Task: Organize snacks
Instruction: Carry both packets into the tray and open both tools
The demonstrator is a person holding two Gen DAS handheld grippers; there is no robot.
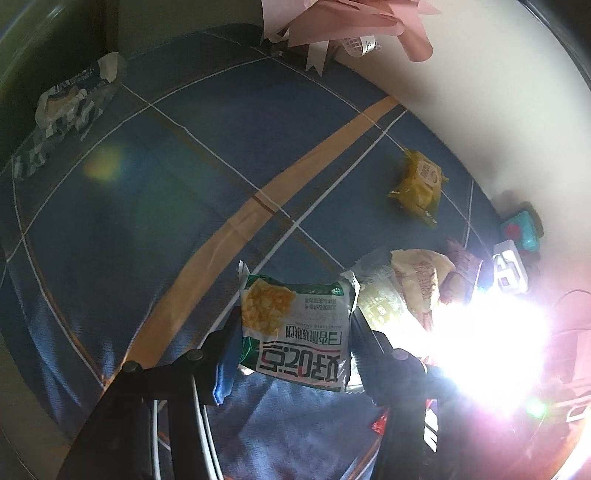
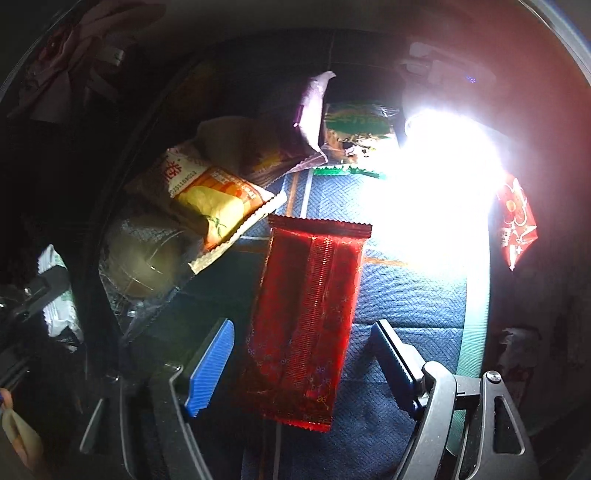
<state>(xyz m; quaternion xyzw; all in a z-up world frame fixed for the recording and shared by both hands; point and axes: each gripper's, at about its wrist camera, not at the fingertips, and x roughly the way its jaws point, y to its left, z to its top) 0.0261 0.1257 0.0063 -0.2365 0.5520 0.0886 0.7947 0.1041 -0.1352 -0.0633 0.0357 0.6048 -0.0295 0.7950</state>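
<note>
My left gripper (image 1: 293, 332) is shut on a green and white snack packet (image 1: 295, 328) with a yellow food picture, held above the blue checked cloth (image 1: 166, 206). My right gripper (image 2: 303, 354) is open, its blue pads on either side of a red foil packet (image 2: 306, 317) that lies flat on the cloth between them, touching neither. A pile of snacks lies beyond it: an orange and yellow packet (image 2: 210, 199), a round clear-wrapped cake (image 2: 144, 258), a purple packet (image 2: 310, 110) and a green packet (image 2: 358, 125).
A yellow packet (image 1: 417, 184) lies alone at the cloth's right. A dark blue and white bag (image 1: 62, 110) lies far left. Pink wrapping (image 1: 351, 22) hangs at the top. A very bright lamp (image 2: 443, 166) glares at the right. A small red packet (image 2: 517, 221) lies beside it.
</note>
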